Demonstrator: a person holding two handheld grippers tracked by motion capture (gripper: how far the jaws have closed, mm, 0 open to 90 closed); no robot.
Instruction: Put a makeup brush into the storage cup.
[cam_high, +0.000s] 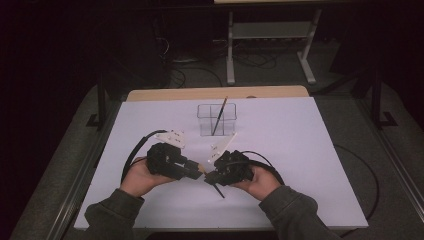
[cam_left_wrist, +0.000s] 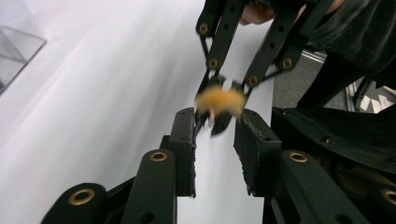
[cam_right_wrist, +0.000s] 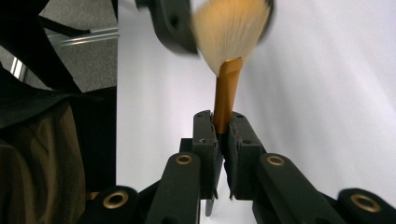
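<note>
Over the white desk (cam_high: 300, 150), my right hand-held gripper (cam_right_wrist: 223, 128) clamped the makeup brush (cam_right_wrist: 229, 42), my left hand-held gripper (cam_left_wrist: 217, 135) stood loosely open around its bristles, and the clear holder (cam_high: 216, 120) awaited it.

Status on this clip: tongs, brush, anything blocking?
Right tongs shut on makeup brush at its gold ferrule. Left tongs open around the bristles, pads not pressing. Clear organizer beyond holds one brush; nothing in the way.
</note>
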